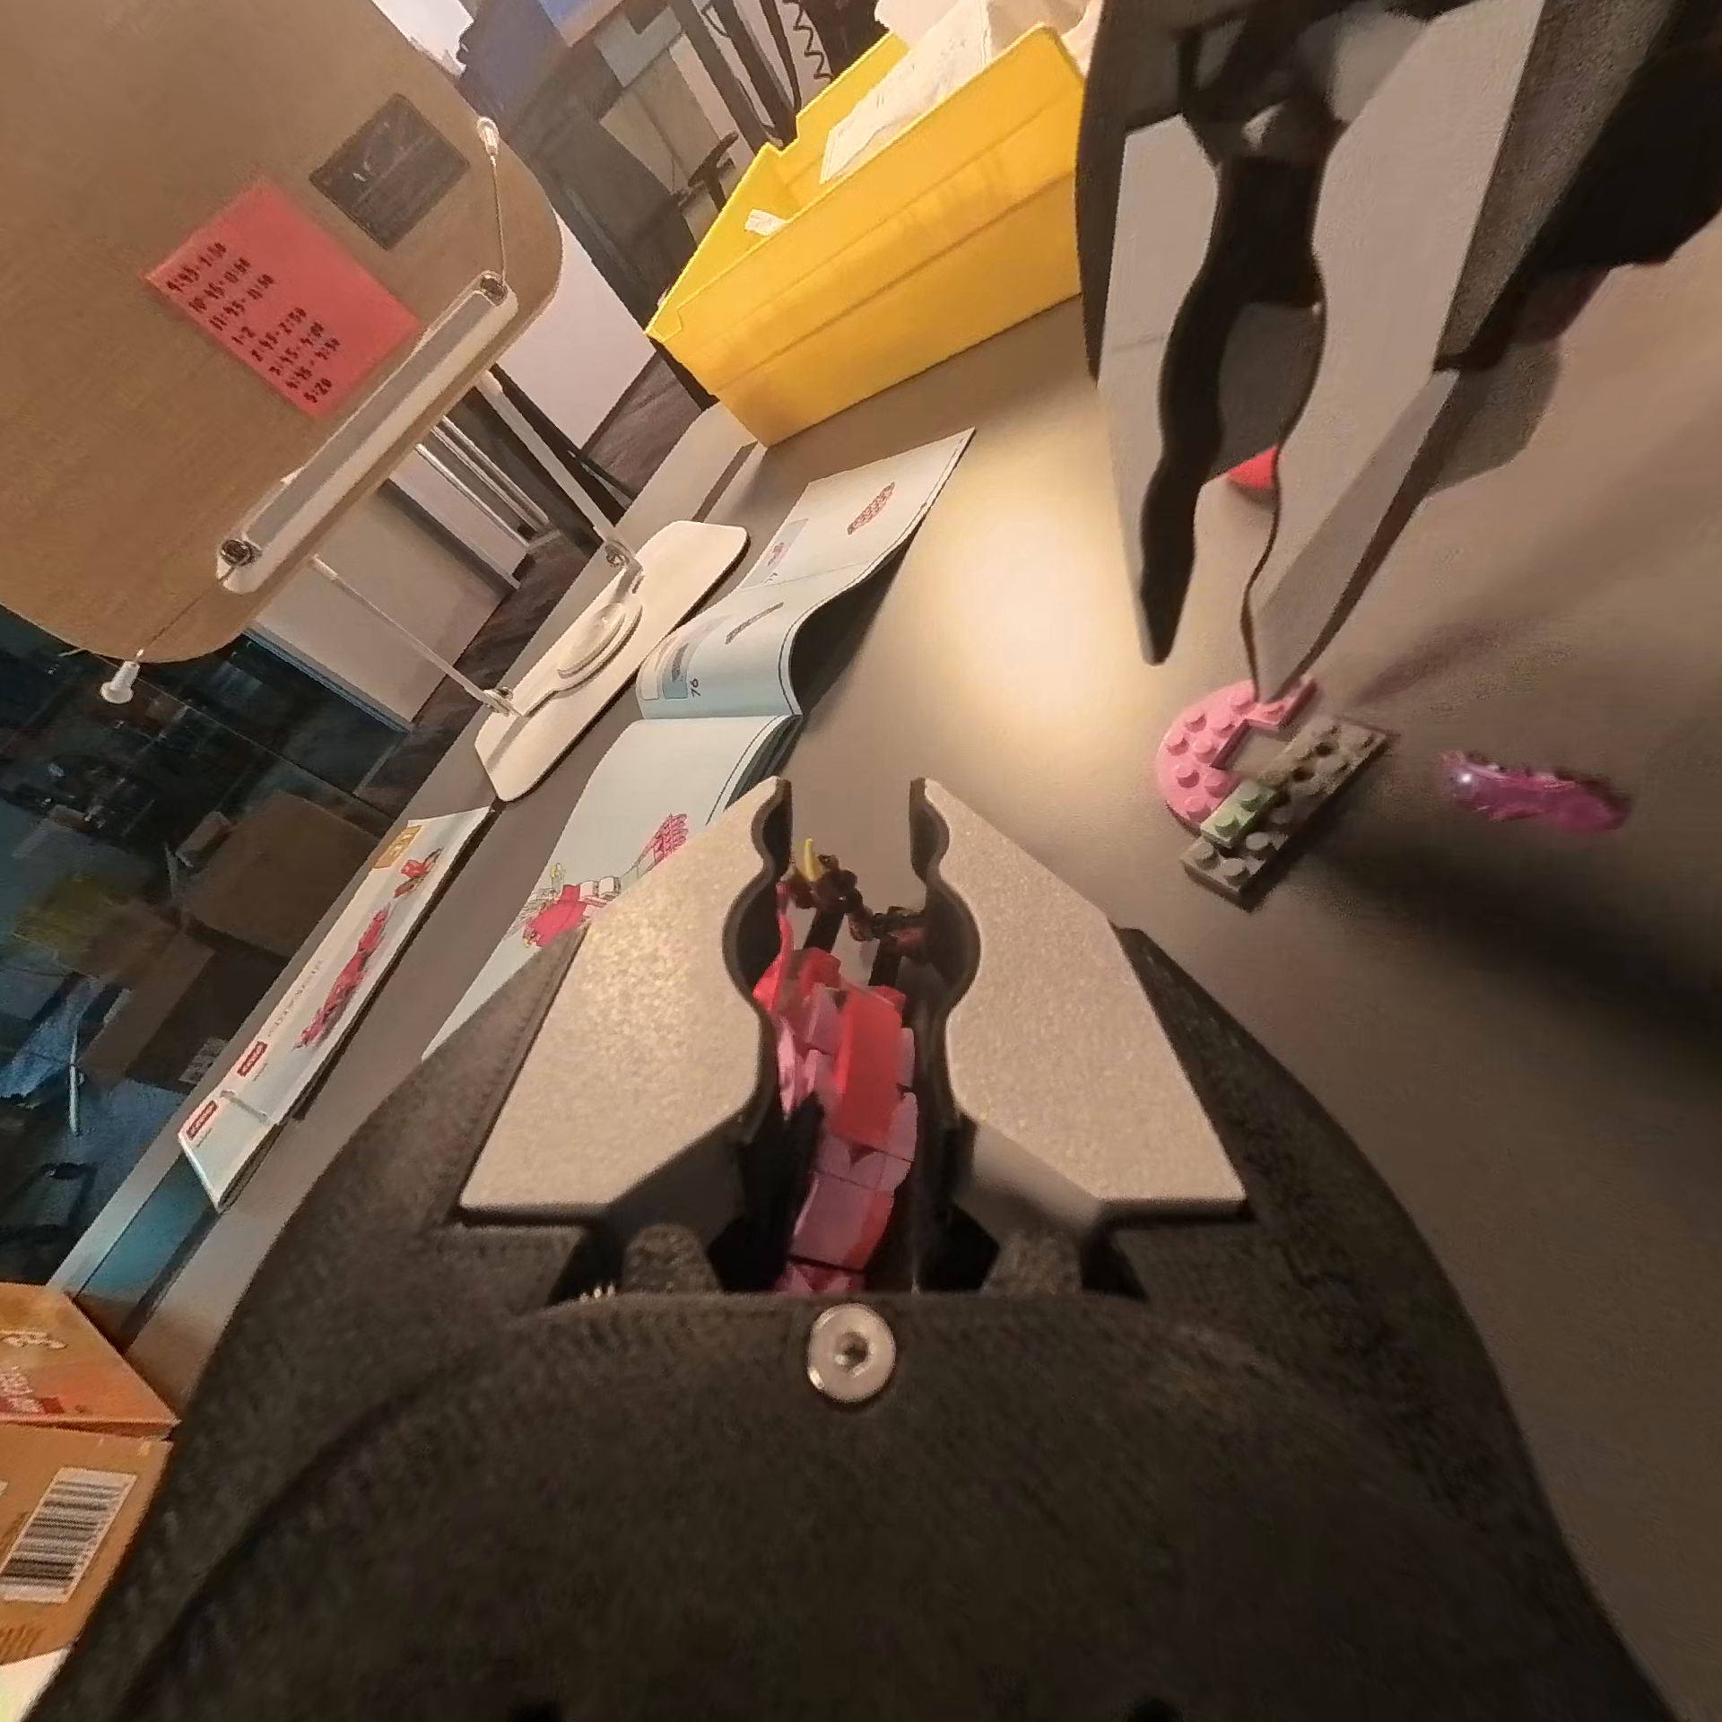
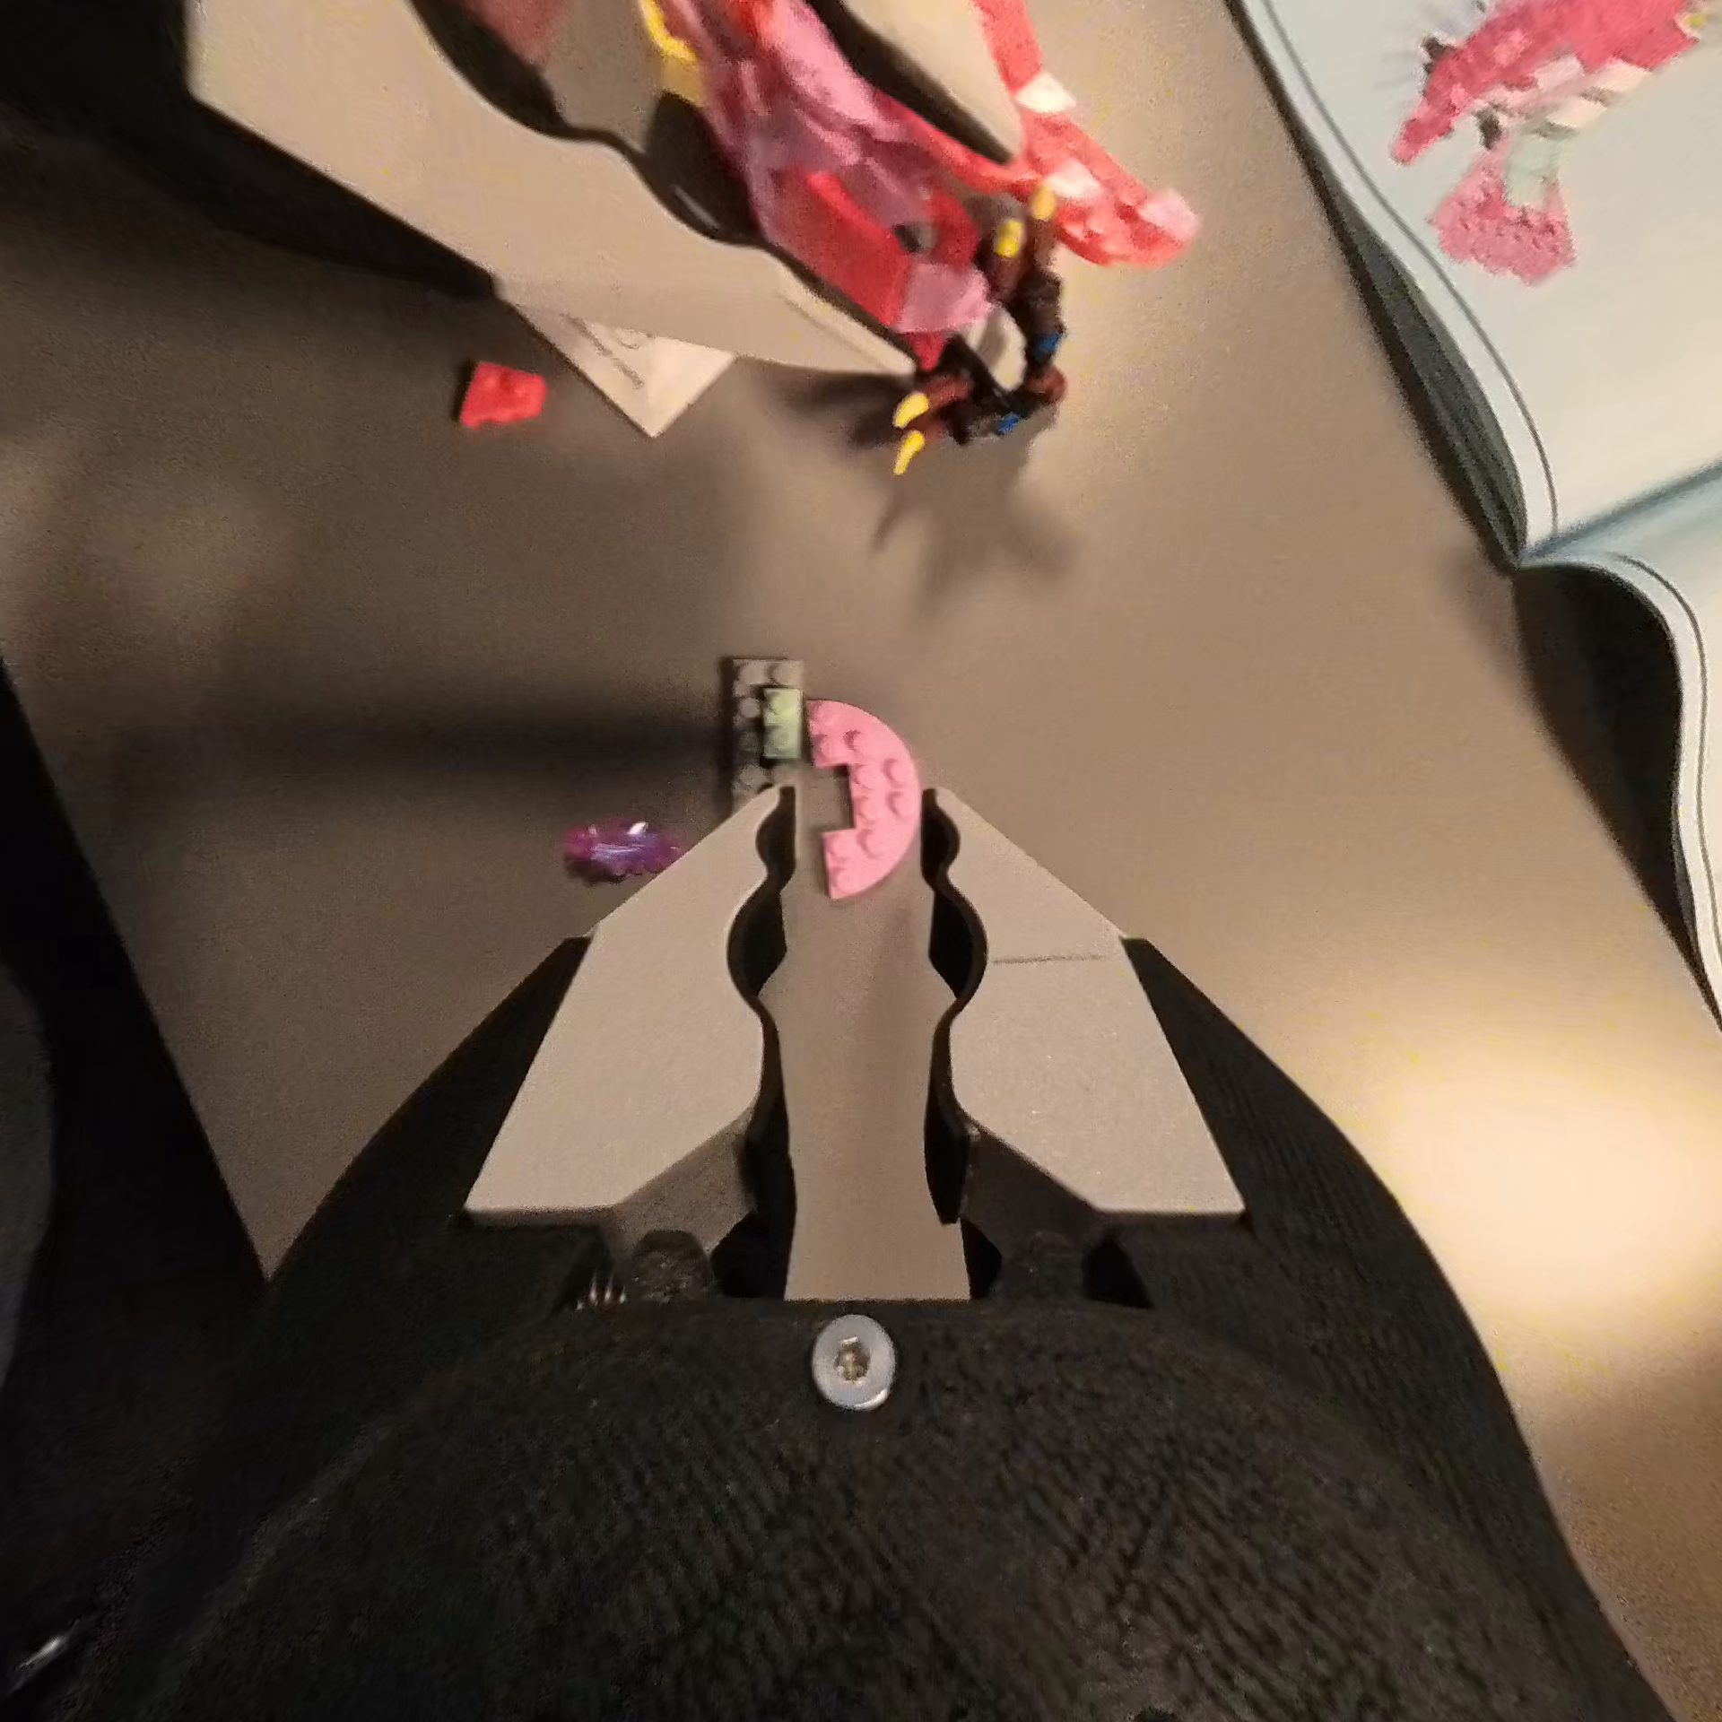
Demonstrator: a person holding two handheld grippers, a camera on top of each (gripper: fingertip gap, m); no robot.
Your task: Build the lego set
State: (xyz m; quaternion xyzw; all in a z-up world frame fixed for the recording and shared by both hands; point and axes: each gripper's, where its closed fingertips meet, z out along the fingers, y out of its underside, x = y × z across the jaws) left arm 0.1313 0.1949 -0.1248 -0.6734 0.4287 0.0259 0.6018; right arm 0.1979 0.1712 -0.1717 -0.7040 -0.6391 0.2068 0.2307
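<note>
The left gripper [image 1: 848, 811] is clamped on a red and pink brick-built dragon model [image 1: 843, 1034] with dark clawed feet and yellow claws, held above the dark grey tabletop [image 2: 1211, 839]. The right gripper [image 2: 857, 801] points down at a pink half-round studded plate [image 2: 871, 811] lying flat on the tabletop; the plate sits between its parted fingers, the right finger at its curved edge, the left finger clear of it. Touching the pink plate on its far side lies a dark grey studded plate [image 2: 745, 736] carrying a small pale green brick [image 2: 781, 727]. Left of the pink plate lies a translucent purple piece [image 2: 615, 850]; farther off, a small red brick [image 2: 498, 396]. An open instruction booklet [image 2: 1537, 280] lies right of the pink plate.
</note>
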